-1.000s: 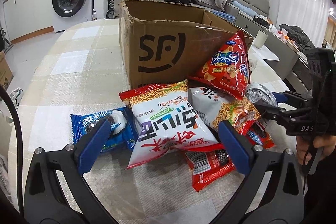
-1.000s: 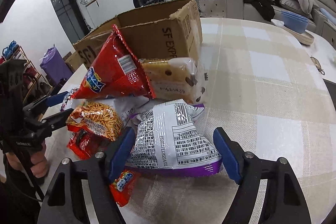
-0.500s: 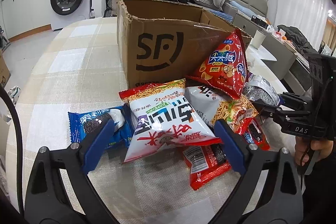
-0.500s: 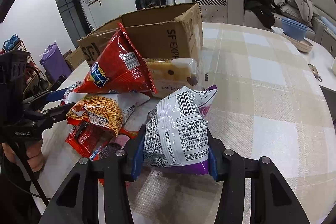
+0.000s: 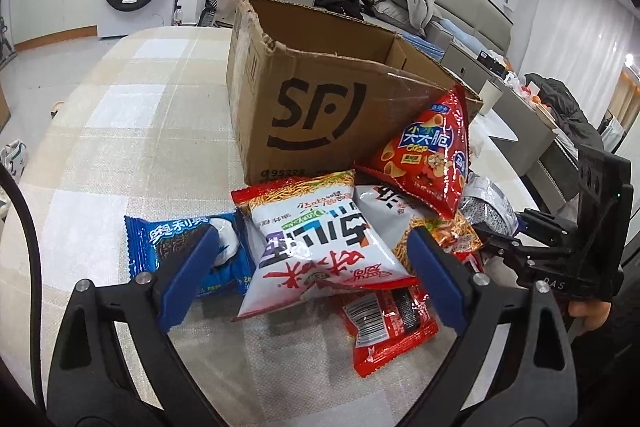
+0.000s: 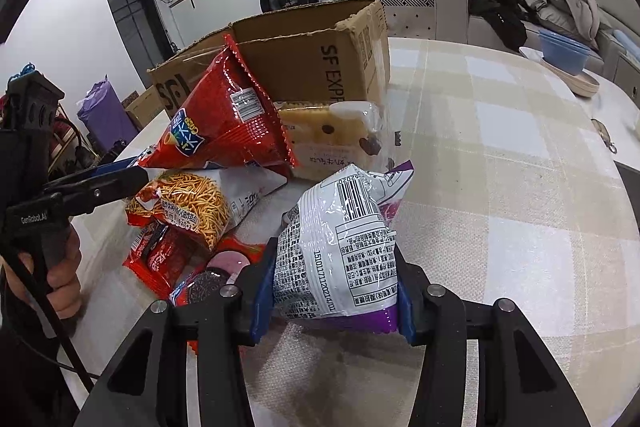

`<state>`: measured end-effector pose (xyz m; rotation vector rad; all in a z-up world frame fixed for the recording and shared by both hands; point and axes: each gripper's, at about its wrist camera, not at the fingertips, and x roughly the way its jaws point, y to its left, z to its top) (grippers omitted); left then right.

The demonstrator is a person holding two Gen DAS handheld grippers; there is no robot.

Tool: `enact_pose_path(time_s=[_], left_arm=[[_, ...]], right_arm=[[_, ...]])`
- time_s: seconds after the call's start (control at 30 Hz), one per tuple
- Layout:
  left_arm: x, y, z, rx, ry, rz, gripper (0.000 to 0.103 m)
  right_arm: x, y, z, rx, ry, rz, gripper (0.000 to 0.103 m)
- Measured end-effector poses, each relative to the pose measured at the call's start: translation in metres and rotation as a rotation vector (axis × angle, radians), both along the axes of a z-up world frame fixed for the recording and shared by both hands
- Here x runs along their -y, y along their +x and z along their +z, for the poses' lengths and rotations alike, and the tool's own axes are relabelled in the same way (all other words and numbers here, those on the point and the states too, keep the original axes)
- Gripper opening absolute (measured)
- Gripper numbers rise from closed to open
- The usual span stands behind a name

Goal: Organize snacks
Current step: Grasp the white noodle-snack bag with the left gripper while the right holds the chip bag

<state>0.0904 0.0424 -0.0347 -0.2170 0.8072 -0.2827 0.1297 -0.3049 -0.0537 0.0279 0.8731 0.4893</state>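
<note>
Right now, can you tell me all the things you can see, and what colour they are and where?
Cardboard box: one, brown, open, on the table behind the snacks.
Noodle snack bags: two, white and red, front of the pile.
Cone-shaped bag: one, red, leaning on the box.
Cookie pack: one, blue, left of the pile.
Flat red packs: at least one, under the pile.
Biscuit pack: one, clear, beside the box.
Silver and purple bag: one, in the right gripper.
Table: one, beige checked.
Left gripper: open.
Right gripper: shut on the bag.
</note>
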Motion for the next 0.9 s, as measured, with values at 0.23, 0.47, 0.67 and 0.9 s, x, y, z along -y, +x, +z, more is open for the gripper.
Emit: enact_pose_path(time_s=[0.23, 0.47, 0.67, 0.9], left_arm=[[0.010, -0.006, 0.002, 0.006, 0.018, -0.030, 0.056], [0.003, -0.012, 0.006, 0.021, 0.019, 0.000, 0.039], [0.000, -0.026, 0.008, 0.044, 0.029, 0.009, 0.039], [-0.005, -0.048, 0.014, 0.087, 0.019, 0.021, 0.039]], right_arm=[[0.000, -0.001, 0.000, 0.000, 0.002, 0.002, 0.049], [0.000, -0.002, 0.002, 0.010, 0.008, -0.002, 0.049], [0.005, -0.004, 0.008, 0.031, 0.029, -0.010, 0.049], [0.011, -0.009, 0.017, 0.075, 0.063, -0.024, 0.049]])
